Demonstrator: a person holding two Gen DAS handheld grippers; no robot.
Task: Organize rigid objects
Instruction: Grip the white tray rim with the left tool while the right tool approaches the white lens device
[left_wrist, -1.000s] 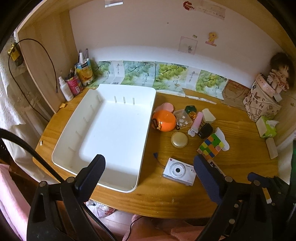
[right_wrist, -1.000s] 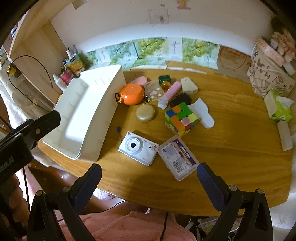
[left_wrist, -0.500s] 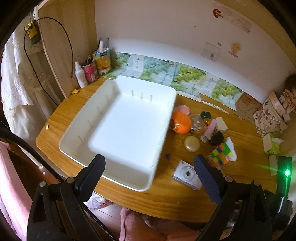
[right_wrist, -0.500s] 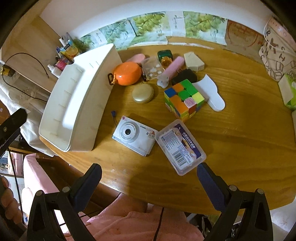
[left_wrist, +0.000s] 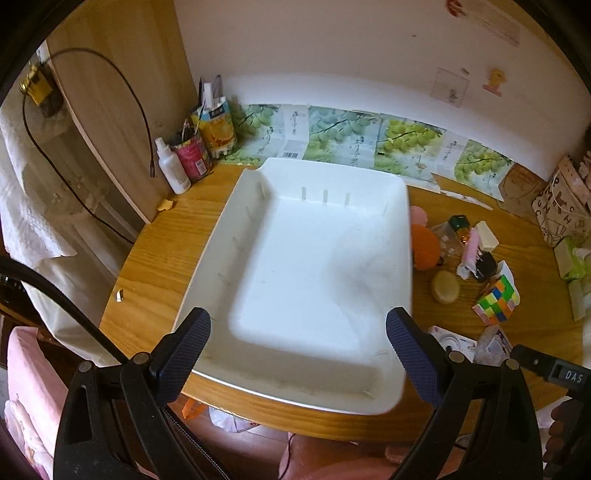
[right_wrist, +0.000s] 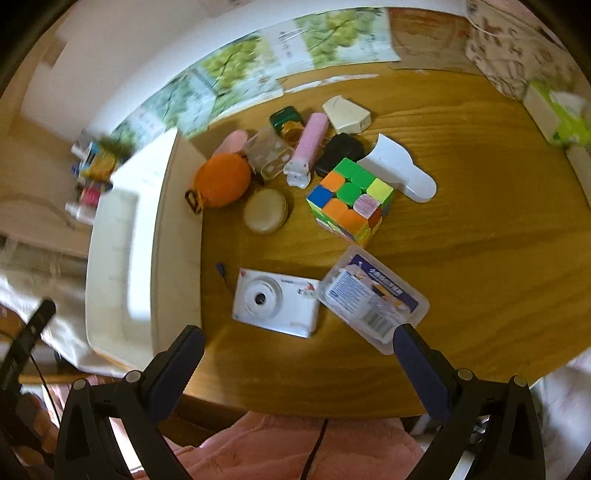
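1. Nearest in each wrist view, the left gripper (left_wrist: 298, 332) and the right gripper (right_wrist: 297, 347) both stand with jaws spread wide and hold nothing.
2. Under the left gripper, the large white rectangular plastic tray (left_wrist: 400, 236) lies on the left part of the round wooden table (right_wrist: 480, 258), reaching its near edge; it holds nothing, so by this evidence no sorting is done yet.
3. Just ahead of the right gripper, near the table's front edge, lie the white compact camera (right_wrist: 275, 301) and, touching its right end, the clear plastic box with a blue label (right_wrist: 373, 295).
4. Further in sit the multicoloured puzzle cube (right_wrist: 349, 201), the flat round beige case (right_wrist: 265, 210) and the orange round pouch (right_wrist: 221, 181) beside the tray's wall.
5. Farthest, a cluster of small things: a pink tube (right_wrist: 308, 147), a black case (right_wrist: 340, 152) and a cream angular block (right_wrist: 346, 115).
6. Every loose piece remains outside; judged so, the whole job is left.
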